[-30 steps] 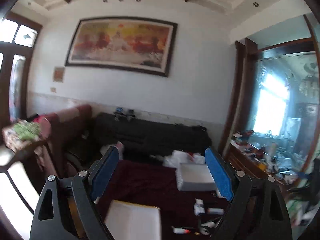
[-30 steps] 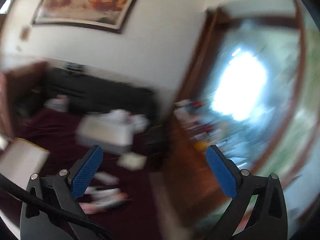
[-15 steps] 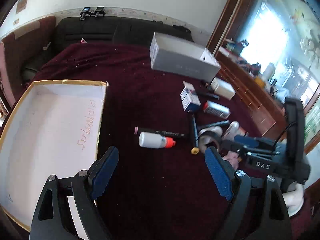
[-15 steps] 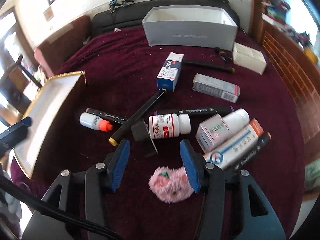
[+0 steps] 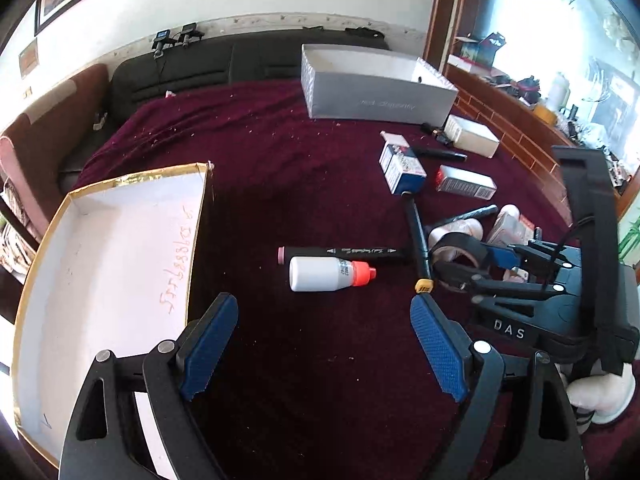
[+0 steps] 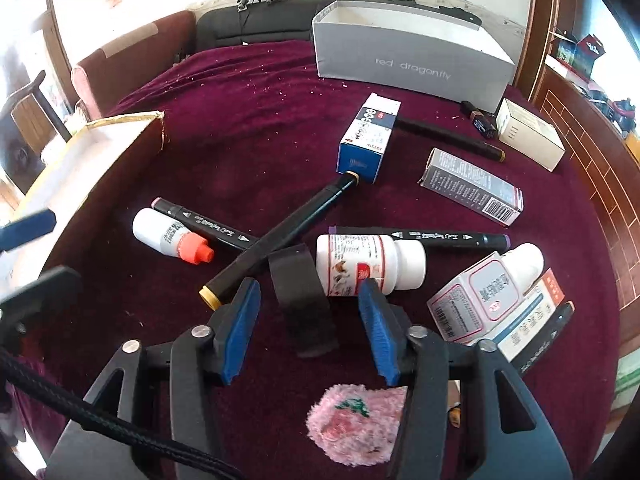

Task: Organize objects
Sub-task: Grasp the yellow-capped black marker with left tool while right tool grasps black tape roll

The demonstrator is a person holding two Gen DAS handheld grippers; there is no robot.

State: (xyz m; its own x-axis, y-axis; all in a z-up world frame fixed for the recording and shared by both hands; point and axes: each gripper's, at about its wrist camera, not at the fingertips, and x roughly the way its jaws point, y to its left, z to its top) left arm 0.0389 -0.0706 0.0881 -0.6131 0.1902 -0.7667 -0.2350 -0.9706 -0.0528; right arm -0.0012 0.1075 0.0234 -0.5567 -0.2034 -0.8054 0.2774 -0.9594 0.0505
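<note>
Left wrist view: left gripper [image 5: 324, 340] tilted down over maroon cloth [image 5: 280, 168], jaws wide with nothing between, small bottle [image 5: 332, 274] and marker [image 5: 344, 254] just ahead, gold-rimmed tray [image 5: 132, 182] at left. A second ago pointed at the wall and painting; half a second ago already here.

Right wrist view: right gripper [image 6: 308, 328] angled down, jaws closing around black tape roll [image 6: 302, 300], pads not yet touching. Pill bottle [image 6: 372, 264] touching the roll; pink fluffy toy [image 6: 354, 424] below the jaws. Jaws narrower than half a second ago.

Left gripper [image 5: 324, 344] agape — over maroon cloth [image 5: 280, 184]
</note>
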